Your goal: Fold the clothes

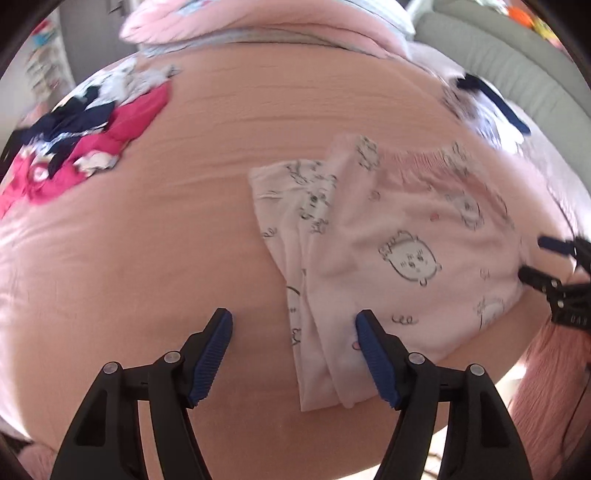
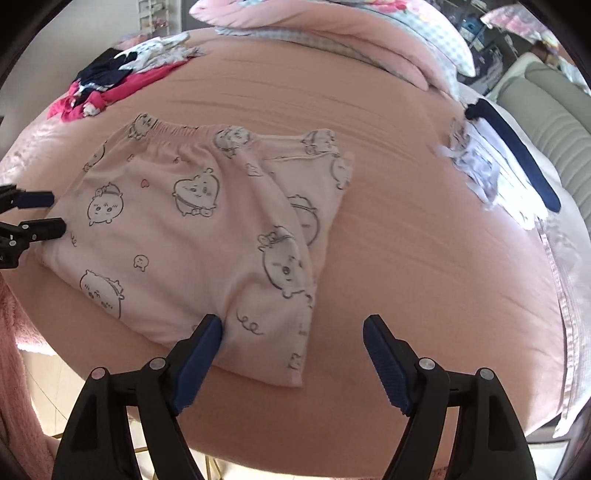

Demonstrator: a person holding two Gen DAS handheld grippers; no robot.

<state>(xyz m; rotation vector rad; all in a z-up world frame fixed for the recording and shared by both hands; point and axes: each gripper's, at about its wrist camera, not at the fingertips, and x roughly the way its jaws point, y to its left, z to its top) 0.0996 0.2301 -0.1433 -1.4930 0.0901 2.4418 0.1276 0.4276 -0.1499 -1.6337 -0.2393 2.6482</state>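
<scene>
A pale pink pair of pyjama pants (image 1: 406, 229) (image 2: 184, 229) printed with cartoon faces lies folded on the pink bed sheet (image 1: 184, 229) (image 2: 424, 258), waistband towards the far side. My left gripper (image 1: 293, 321) hovers open over the garment's left folded edge, its right finger above the cloth and its left finger above bare sheet. My right gripper (image 2: 291, 325) is open over the garment's near right corner, with its left finger over the fabric. Neither gripper's pads press on the cloth. Each gripper also shows at the side of the other's view, the right gripper (image 1: 535, 258) and the left gripper (image 2: 51, 214).
A heap of magenta, navy and white clothes (image 1: 81, 140) (image 2: 107, 85) lies at the far left. A white garment with a navy strip (image 1: 487, 107) (image 2: 498, 162) lies at the far right. Pink pillows (image 1: 258, 26) (image 2: 332, 29) line the back. The bed's edge runs close below the grippers.
</scene>
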